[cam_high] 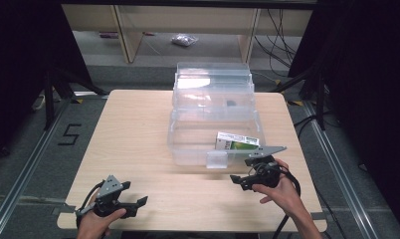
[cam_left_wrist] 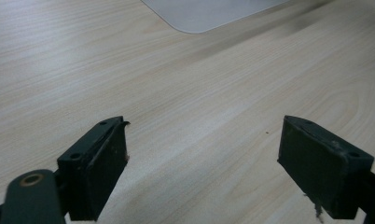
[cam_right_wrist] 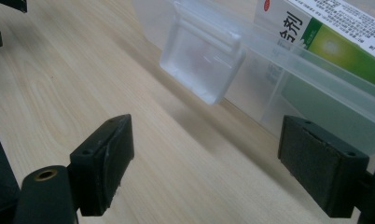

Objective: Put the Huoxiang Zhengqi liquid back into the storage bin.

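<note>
On the wooden table (cam_high: 138, 144) in the high view stands a clear plastic box (cam_high: 180, 142) w/ its lid up; a green-white carton (cam_high: 237, 141) lies inside at the right. Left gripper (cam_high: 141, 203) sits near the front-left edge, right gripper (cam_high: 238, 179) just before the box.
Left gripper view: jaws wide apart, nothing btw them, bare wood under.
Right gripper view: jaws wide apart, empty; the box latch (cam_right_wrist: 202, 63) is near ahead, the carton (cam_right_wrist: 330, 32) behind the wall.

A pale wooden table (cam_high: 138, 129) is sitting on grey floor (cam_high: 19, 149) (marked "5"), with light wooden shelving (cam_high: 128, 30) standing beyond it.
</note>
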Demonstrator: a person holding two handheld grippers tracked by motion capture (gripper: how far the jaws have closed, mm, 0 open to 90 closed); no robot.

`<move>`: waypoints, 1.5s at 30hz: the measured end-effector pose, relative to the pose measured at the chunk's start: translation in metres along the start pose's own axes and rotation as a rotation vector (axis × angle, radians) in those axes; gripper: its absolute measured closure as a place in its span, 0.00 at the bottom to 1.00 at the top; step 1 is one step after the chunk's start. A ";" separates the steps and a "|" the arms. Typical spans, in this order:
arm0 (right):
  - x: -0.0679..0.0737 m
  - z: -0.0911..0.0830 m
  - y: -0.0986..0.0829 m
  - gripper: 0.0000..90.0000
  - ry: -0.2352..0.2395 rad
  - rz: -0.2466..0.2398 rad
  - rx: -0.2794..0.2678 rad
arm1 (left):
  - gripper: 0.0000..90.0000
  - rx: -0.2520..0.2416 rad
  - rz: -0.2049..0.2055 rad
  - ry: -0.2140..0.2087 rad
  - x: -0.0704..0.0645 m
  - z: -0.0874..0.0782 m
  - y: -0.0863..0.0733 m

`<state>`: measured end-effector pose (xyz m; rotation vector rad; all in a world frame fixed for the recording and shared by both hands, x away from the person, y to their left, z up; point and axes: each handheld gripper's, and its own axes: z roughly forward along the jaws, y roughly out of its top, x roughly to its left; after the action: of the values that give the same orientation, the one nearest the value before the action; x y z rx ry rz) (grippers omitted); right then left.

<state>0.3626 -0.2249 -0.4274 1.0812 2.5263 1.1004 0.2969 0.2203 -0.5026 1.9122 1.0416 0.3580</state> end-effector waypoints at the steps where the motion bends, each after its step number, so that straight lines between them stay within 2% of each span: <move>1: -0.001 0.001 -0.002 0.22 -0.008 -0.017 -0.012 | 0.16 -0.002 -0.002 0.002 0.000 0.000 0.000; 2: 0.001 0.003 -0.004 0.22 -0.003 0.002 -0.018 | 0.16 0.003 0.006 0.004 0.000 -0.001 0.000; 5: 0.002 0.005 -0.008 0.22 0.007 0.002 0.005 | 0.16 -0.006 0.007 -0.004 0.000 0.000 0.000; 6: 0.003 0.007 -0.010 0.22 0.004 0.015 -0.010 | 0.17 0.001 0.008 -0.001 0.000 -0.001 0.000; 8: 0.003 0.007 -0.011 0.22 0.003 -0.002 0.005 | 0.16 0.005 0.007 0.003 0.000 -0.001 0.000; 10: 0.004 0.008 -0.013 0.21 0.001 -0.010 -0.006 | 0.16 0.001 0.005 -0.001 0.000 -0.001 0.000; 11: 0.006 0.008 -0.015 0.21 0.012 0.011 0.006 | 0.16 0.000 0.005 -0.002 0.000 -0.001 0.000; 12: 0.005 0.010 -0.017 0.21 0.004 0.001 -0.028 | 0.17 0.000 0.006 0.001 0.000 -0.001 0.000; 13: 0.005 0.010 -0.017 0.21 0.004 0.001 -0.028 | 0.17 0.000 0.006 0.001 0.000 -0.001 0.000; 14: 0.007 0.010 -0.019 0.19 0.011 0.002 -0.003 | 0.17 -0.005 0.003 -0.005 0.000 -0.001 0.000; 15: 0.008 0.012 -0.021 0.19 0.008 0.002 -0.019 | 0.16 -0.005 0.003 -0.005 0.000 -0.001 0.000; 16: 0.007 0.012 -0.021 0.19 0.017 -0.014 -0.003 | 0.16 -0.006 0.001 -0.004 -0.001 -0.001 0.000; 21: 0.009 0.015 -0.027 0.19 0.021 -0.011 0.012 | 0.16 -0.007 0.001 -0.003 -0.001 -0.001 0.000; 22: 0.010 0.016 -0.031 0.19 0.018 0.015 0.001 | 0.16 -0.007 0.000 -0.003 -0.001 -0.001 0.000; 23: 0.010 0.016 -0.031 0.19 0.018 0.015 0.001 | 0.16 -0.007 0.000 -0.003 -0.001 -0.001 0.000; 25: 0.010 0.016 -0.034 0.19 0.014 0.000 0.019 | 0.17 -0.007 0.000 -0.002 -0.001 -0.001 0.000; 27: 0.011 0.020 -0.038 0.19 0.011 0.003 0.008 | 0.17 -0.007 -0.001 -0.001 0.000 -0.001 0.000; 29: 0.011 0.018 -0.043 0.19 0.003 -0.002 0.039 | 0.17 -0.009 -0.002 0.002 0.000 -0.001 0.000; 30: 0.012 0.019 -0.045 0.19 0.000 0.007 0.036 | 0.17 -0.009 -0.002 0.002 -0.001 -0.001 0.000; 31: 0.010 0.019 -0.046 0.19 0.010 -0.018 0.040 | 0.16 -0.008 -0.001 0.001 -0.001 -0.001 0.000; 32: 0.012 0.020 -0.048 0.19 0.005 0.006 0.027 | 0.17 -0.007 0.000 0.000 -0.001 -0.001 0.000; 33: 0.013 0.018 -0.049 0.19 -0.006 0.023 0.055 | 0.16 -0.007 0.000 0.000 -0.001 -0.001 0.000; 34: 0.011 0.021 -0.051 0.19 -0.007 -0.008 0.031 | 0.17 -0.004 0.003 0.001 0.000 -0.001 0.000; 35: 0.012 0.019 -0.052 0.19 -0.004 0.013 0.052 | 0.17 -0.005 0.002 0.001 0.000 -0.001 0.000; 36: 0.011 0.020 -0.053 0.19 -0.010 -0.010 0.058 | 0.17 -0.006 0.000 0.000 0.000 -0.001 0.000; 37: 0.014 0.021 -0.055 0.19 -0.006 0.028 0.060 | 0.17 -0.005 0.002 0.001 0.000 -0.001 0.000; 38: 0.016 0.019 -0.055 0.19 -0.002 0.046 0.090 | 0.16 -0.005 0.002 0.002 0.000 -0.001 0.000; 39: 0.016 0.019 -0.055 0.19 -0.002 0.046 0.090 | 0.17 -0.005 0.002 0.002 0.000 -0.001 0.000; 40: 0.015 0.022 -0.056 0.19 -0.005 0.023 0.068 | 0.17 -0.004 0.003 0.002 0.000 -0.001 0.000; 41: 0.012 0.022 -0.057 0.19 -0.011 -0.031 0.075 | 0.17 -0.005 0.003 0.001 0.000 -0.001 0.000; 42: 0.011 0.023 -0.059 0.19 -0.024 -0.043 0.057 | 0.16 -0.007 0.000 0.001 0.000 -0.001 0.000; 45: 0.011 0.022 -0.061 0.19 -0.014 -0.041 0.078 | 0.16 -0.005 0.002 0.002 0.000 -0.002 0.000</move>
<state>0.3304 -0.2332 -0.4843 1.0472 2.5879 0.9881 0.2958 0.2211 -0.5015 1.9091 1.0394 0.3639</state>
